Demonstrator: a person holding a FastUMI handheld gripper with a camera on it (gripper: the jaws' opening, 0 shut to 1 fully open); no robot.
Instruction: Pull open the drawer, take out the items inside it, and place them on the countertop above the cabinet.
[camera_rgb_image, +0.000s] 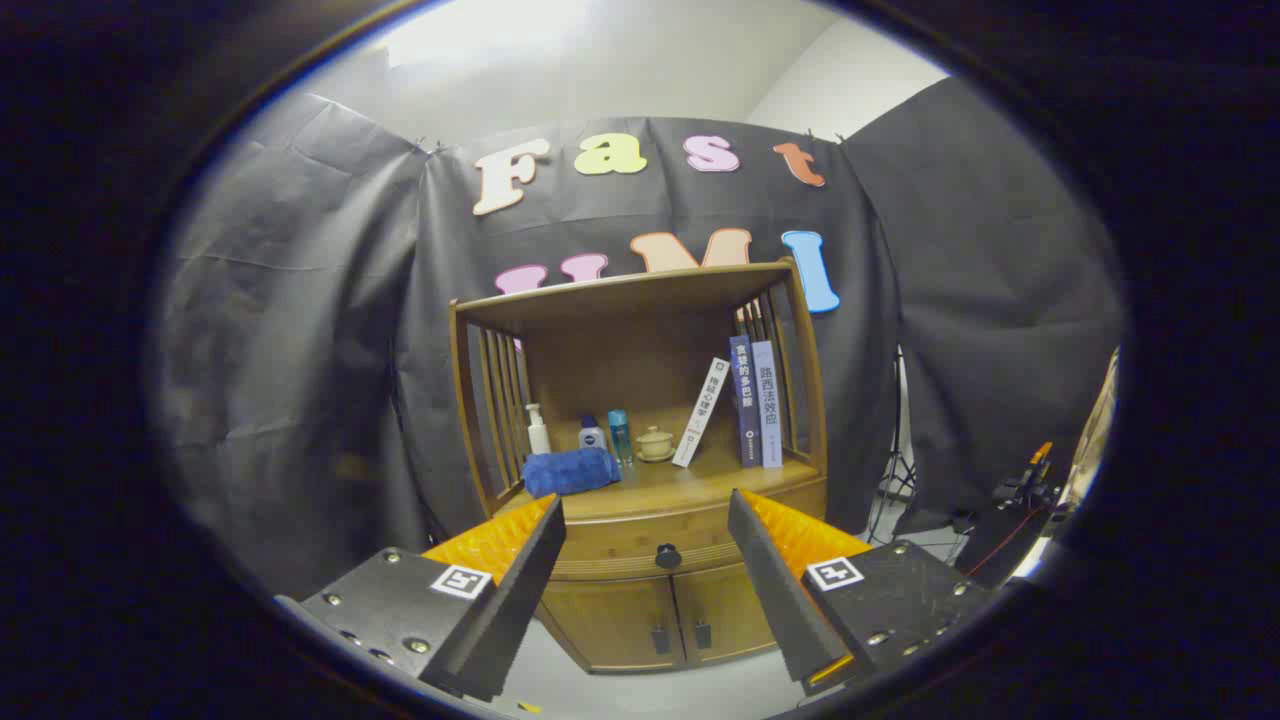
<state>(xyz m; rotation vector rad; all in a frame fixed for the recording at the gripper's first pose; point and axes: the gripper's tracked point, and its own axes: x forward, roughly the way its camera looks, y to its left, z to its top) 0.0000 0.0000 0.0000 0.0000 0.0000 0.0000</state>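
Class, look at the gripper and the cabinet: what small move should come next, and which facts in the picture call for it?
Probably move straight forward toward the drawer knob. The drawer looks shut, so nothing can be taken out yet. The gripper is open, and the knob sits between its fingers but some way beyond them, untouched. Closing on it comes after.

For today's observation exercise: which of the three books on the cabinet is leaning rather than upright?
The white book, left of the two upright ones, beyond the open gripper.

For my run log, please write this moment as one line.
phase: approach | gripper: open, holding nothing | drawer: closed, knob between fingers, farther ahead | countertop: blue towel, bottles, books
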